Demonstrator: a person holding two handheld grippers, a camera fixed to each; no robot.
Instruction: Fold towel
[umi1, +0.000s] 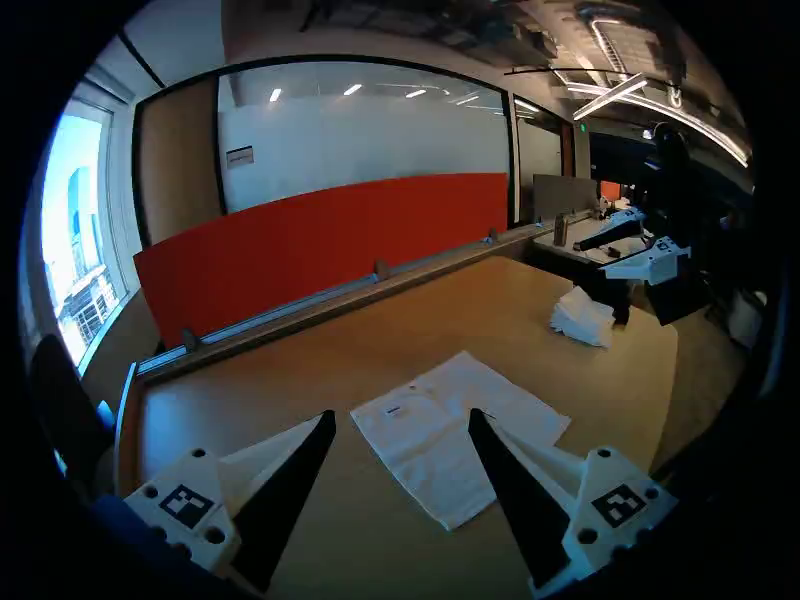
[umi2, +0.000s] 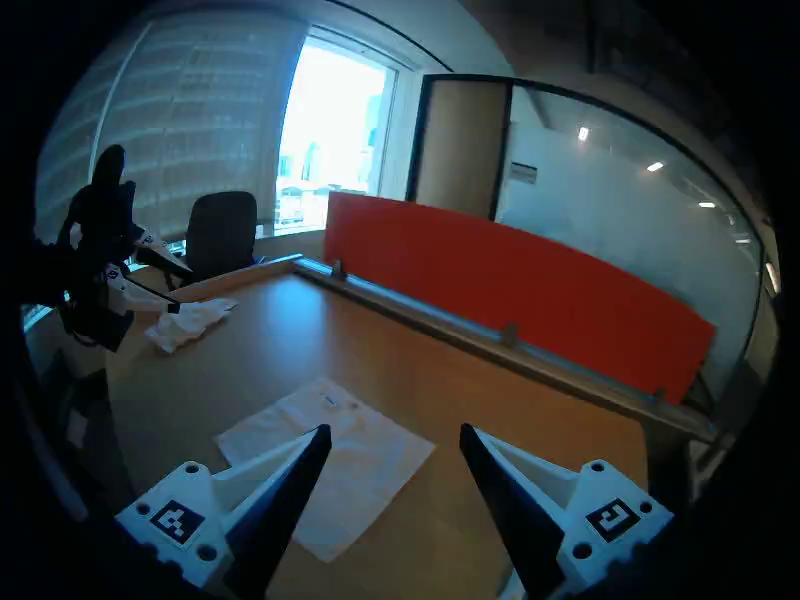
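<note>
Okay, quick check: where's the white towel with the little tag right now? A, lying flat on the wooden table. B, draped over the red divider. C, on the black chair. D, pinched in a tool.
A: the towel lies flat on the table, while the left tool and right tool are both open above it, holding nothing.

Soft matt white cloth towel (umi1: 440, 440) on a smooth, seemingly wood-laminate table (umi1: 420, 310).
</note>
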